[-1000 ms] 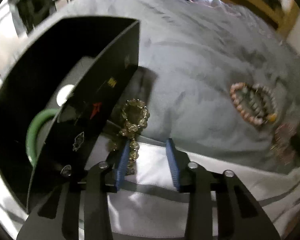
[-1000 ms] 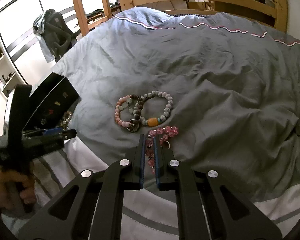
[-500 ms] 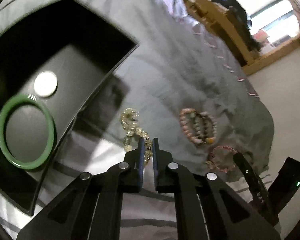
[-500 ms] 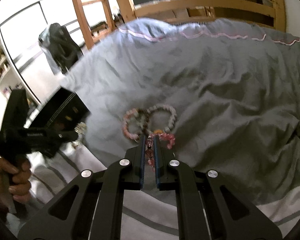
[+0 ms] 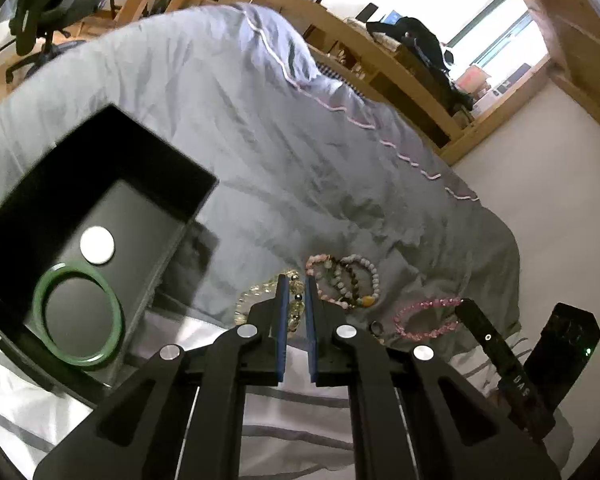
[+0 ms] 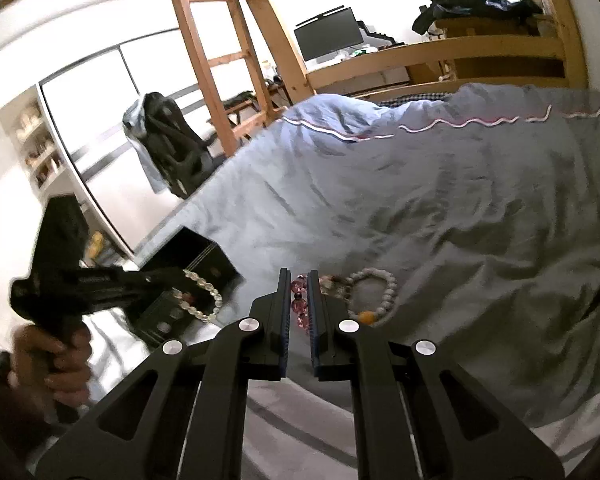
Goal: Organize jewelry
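black box [image 5: 100, 184] open-topped at bed's left edge, green bangle [image 5: 78, 316] inside; grey duvet [image 5: 300, 140] beyond bare. left gripper [image 5: 294, 284] fingers clamp pale yellow bead bracelet [image 5: 260, 294]; right gripper [image 6: 299, 280] fingers pinch pink bead bracelet [image 6: 300, 300]; bracelet cluster [image 5: 348, 280] just beyond, on duvet.

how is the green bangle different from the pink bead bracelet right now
The green bangle is one smooth solid ring; the pink bead bracelet is a string of small translucent beads. The bangle lies flat inside the black box, untouched; the pink bracelet is outside it, pinched in the right gripper and hanging above the grey duvet. Both are round wrist pieces.
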`<state>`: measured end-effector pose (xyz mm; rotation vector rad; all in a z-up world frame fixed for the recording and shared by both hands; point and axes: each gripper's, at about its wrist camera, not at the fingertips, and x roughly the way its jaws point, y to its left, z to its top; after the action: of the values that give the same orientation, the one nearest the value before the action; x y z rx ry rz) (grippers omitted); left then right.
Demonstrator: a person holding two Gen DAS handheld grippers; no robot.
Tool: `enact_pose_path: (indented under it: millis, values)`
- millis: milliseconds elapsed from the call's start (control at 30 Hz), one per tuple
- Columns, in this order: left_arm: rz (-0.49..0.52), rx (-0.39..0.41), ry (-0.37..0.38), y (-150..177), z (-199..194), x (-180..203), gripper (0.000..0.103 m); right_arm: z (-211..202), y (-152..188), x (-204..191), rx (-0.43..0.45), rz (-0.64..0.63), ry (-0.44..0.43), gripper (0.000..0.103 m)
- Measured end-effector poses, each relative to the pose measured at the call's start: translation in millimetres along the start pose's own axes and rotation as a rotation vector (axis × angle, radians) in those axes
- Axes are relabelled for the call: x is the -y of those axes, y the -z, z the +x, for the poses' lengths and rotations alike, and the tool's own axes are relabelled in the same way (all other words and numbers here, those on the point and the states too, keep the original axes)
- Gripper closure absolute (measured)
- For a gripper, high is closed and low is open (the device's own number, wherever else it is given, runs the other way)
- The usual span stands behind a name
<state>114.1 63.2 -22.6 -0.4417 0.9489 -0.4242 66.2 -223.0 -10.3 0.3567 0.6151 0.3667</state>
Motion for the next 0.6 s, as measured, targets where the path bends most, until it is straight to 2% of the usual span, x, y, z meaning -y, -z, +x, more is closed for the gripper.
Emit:
enact_pose_path:
  millis: [100,267,600]
  values:
    - [0.011,0.012,0.0,-4,-11,0,0.096,-3,-6,-6,0.005,0.017,-0.02,0.094]
    - [0.032,0.042,-0.006,-10,-31,-2,0.096,1,-10,-24,-0.014,-0.019,-0.006,0.094]
    - [0.04,0.09,-0.077,-22,-58,-18,0.096,25,-19,-69,-0.056,-0.092,-0.019,0.094]
